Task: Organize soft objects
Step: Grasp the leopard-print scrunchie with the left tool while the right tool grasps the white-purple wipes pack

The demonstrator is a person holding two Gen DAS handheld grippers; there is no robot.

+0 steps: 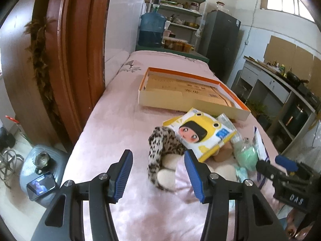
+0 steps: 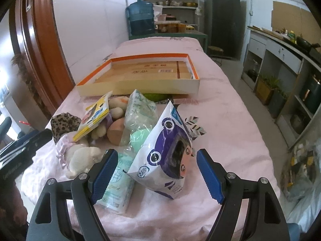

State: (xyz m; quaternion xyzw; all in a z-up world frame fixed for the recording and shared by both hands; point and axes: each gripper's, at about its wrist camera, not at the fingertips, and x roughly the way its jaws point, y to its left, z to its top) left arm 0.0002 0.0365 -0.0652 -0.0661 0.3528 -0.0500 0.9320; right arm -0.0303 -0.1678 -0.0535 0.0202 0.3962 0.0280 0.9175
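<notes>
A bed (image 1: 128, 132) under a pink sheet fills both views; on its far half lies a shallow box (image 2: 140, 88) with an orange rim, holding only flat cardboard, and it looks to be where the soft things should go; just in front of the box sits the pile, none of it yet inside; a purple-and-white packet (image 2: 170, 150) leans at the near right, a yellow packet (image 1: 202, 132) rests on a leopard-print plush toy (image 1: 162, 146), and a green packet (image 2: 140, 108) and a mint-green ball (image 2: 139, 139) lie between them; the left gripper (image 1: 158, 174) hangs released over the sheet just short of the plush toy, nothing between its blue pads; the right gripper (image 2: 157, 174) is likewise released, its jaws either side of the purple packet without pressing it; so the step in hand is a first pick; next, I judge, either tool must close on its piece and carry it over the rim into the box.
</notes>
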